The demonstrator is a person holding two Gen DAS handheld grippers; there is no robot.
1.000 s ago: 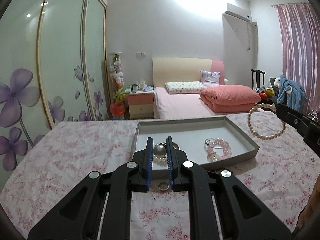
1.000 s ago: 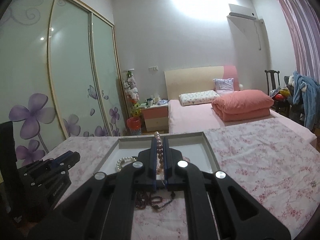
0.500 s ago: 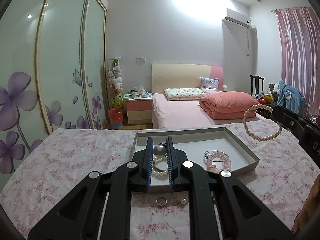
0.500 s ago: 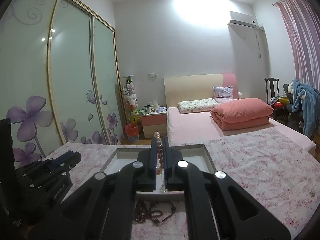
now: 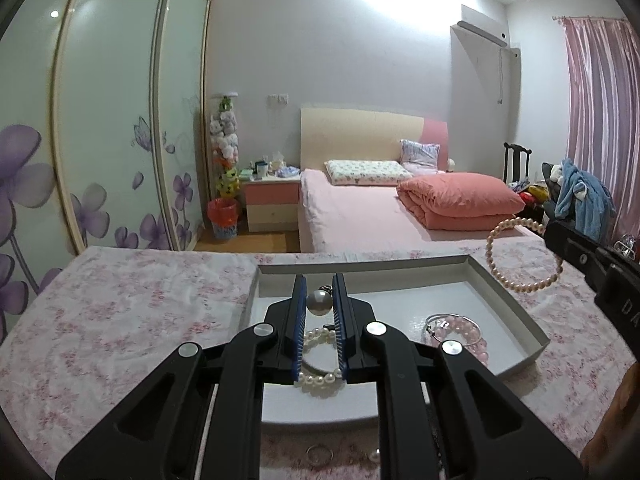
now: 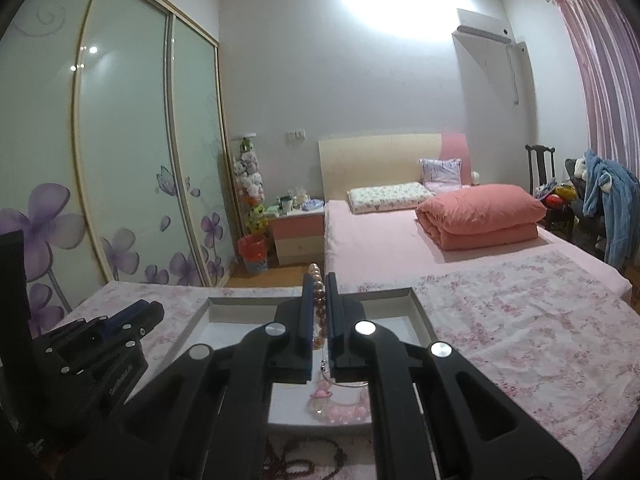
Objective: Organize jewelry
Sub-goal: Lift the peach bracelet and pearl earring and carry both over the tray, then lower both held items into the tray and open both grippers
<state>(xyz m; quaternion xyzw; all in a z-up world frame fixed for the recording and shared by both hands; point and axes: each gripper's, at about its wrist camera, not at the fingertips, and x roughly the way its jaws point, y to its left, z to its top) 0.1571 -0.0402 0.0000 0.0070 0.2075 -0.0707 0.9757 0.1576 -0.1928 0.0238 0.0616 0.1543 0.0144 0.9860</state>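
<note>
My left gripper (image 5: 319, 294) is shut on a large pearl earring (image 5: 319, 302) and holds it above the grey tray (image 5: 516, 312). A white pearl bracelet (image 5: 318, 378) and a pink bead bracelet (image 5: 466, 334) lie in the tray. My right gripper (image 6: 319, 280) is shut on a pearl bracelet (image 6: 318, 312); in the left wrist view that bracelet (image 5: 520, 256) hangs as a loop over the tray's right side. In the right wrist view the pink bracelet (image 6: 340, 408) lies below the fingers in the tray (image 6: 420, 312).
A ring (image 5: 319, 455) and a small pearl (image 5: 375, 456) lie on the flowered cloth (image 5: 120, 320) in front of the tray. A dark bead string (image 6: 304, 464) lies on the cloth near the right gripper. A bed (image 5: 380, 216) stands beyond the table.
Both grippers have risen and moved forward over the tray with their jewelry still held. The ring on the cloth has dropped toward the bottom of the left wrist view.
</note>
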